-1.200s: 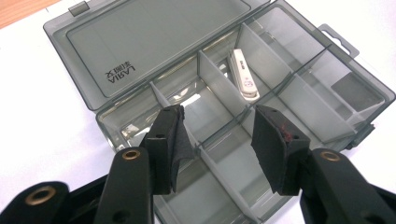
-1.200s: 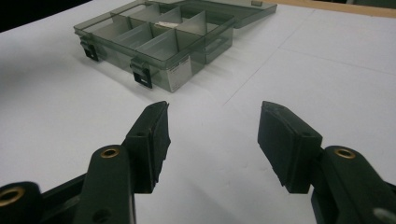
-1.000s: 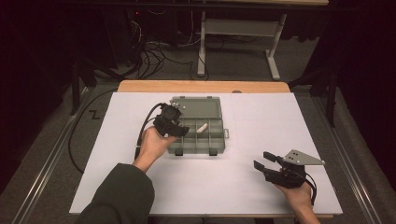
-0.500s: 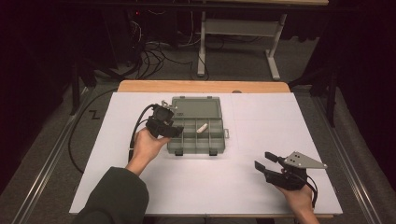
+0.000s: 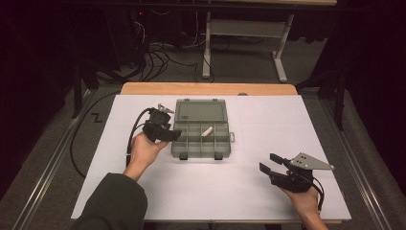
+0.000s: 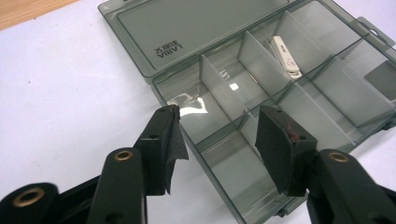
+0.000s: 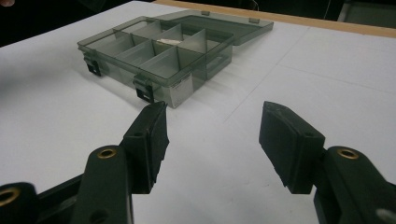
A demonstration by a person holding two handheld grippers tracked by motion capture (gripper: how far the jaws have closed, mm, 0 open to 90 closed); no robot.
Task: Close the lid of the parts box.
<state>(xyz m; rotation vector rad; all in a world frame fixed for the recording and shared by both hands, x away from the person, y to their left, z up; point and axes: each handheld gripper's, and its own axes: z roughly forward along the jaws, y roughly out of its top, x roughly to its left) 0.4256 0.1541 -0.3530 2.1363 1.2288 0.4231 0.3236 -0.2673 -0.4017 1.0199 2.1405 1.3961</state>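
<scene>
- The left gripper [image 6: 219,135] has its black padded fingers [image 6: 168,140] released with nothing between them; the jaws have just been opening wider, and only the near edge of the box shows through the gap.
- Compared with a second ago, this gripper [image 5: 165,133] has drawn back from over the compartments to the left rim of the smoky translucent plastic organiser box [image 5: 189,146], and the person's left hand [image 5: 143,151] sits farther left on the counter [image 5: 115,143].
- The small white oblong piece [image 5: 207,131] lies in the same upper-row compartment in all three high views, so I judge it placed and let go; the withdrawal reads as the end of that step.
- From the left gripper view, the piece [image 6: 286,54] lies beyond the fingers, several dividers away in the far row, well apart from them.
- The hinged lid [image 5: 200,110] lies flat open behind the tray, latches [image 5: 218,156] at the near side; closing it looks like the likely remaining job.
- The right gripper [image 5: 268,163] rests low at the counter's right, fingers [image 7: 152,135] spread and empty, unmoved, well apart from the box [image 7: 154,51].
</scene>
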